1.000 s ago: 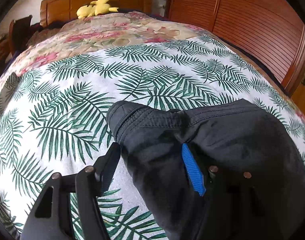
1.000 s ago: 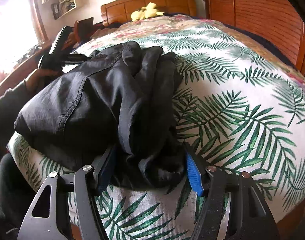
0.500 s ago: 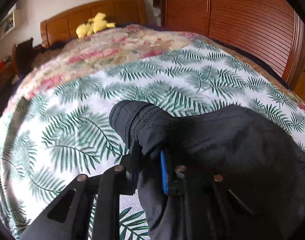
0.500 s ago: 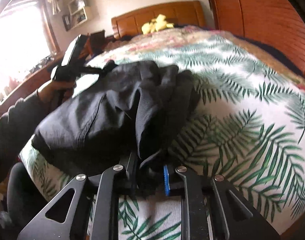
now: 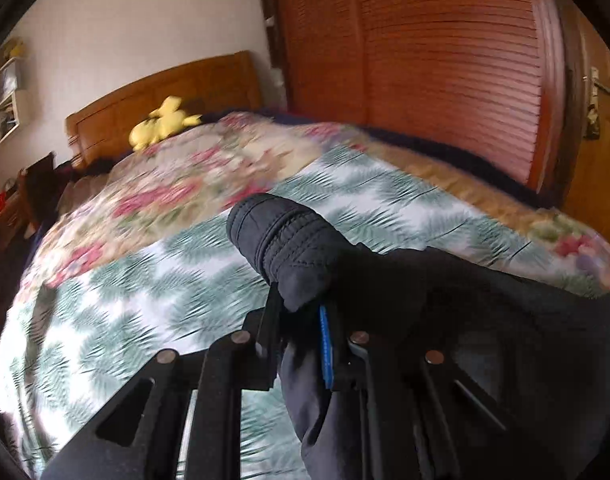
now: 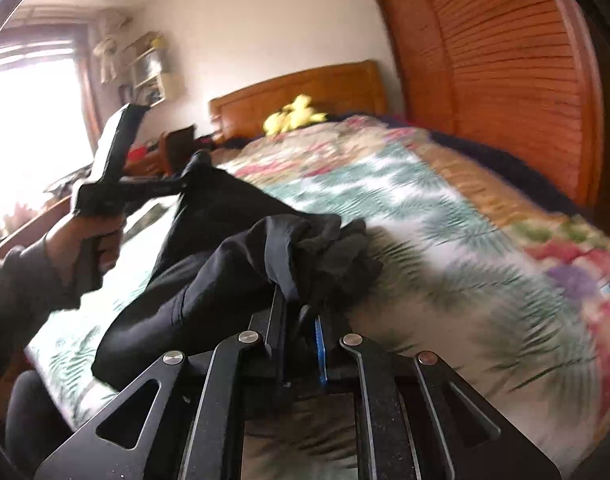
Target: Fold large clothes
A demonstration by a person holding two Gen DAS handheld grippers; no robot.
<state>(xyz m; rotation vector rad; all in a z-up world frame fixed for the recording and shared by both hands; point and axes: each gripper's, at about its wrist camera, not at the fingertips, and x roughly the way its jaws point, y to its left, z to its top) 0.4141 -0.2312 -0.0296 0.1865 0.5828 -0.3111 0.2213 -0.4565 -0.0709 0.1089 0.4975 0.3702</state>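
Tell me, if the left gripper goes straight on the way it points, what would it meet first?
Beyond the black garment it grips, the left gripper would probably meet the palm-leaf printed bedspread; depth is unclear.

Black left gripper [image 5: 301,344] and right gripper [image 6: 299,340]: angular cut-out frames, silver rivets, one blue pad each; dark sleeve at nine o'clock.

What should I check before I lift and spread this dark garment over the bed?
1. Left gripper shut on the dark garment at its ribbed cuff: ok.
2. Right gripper shut on bunched cloth: ok.
3. Right grasp takes a single layer: not ok, several folds are wadded together.
4. Garment hangs flat between the grippers: not ok, still crumpled.
5. Palm-print bedspread beyond the garment free for laying out: ok.
6. Which garment end each gripper holds: cannot tell.
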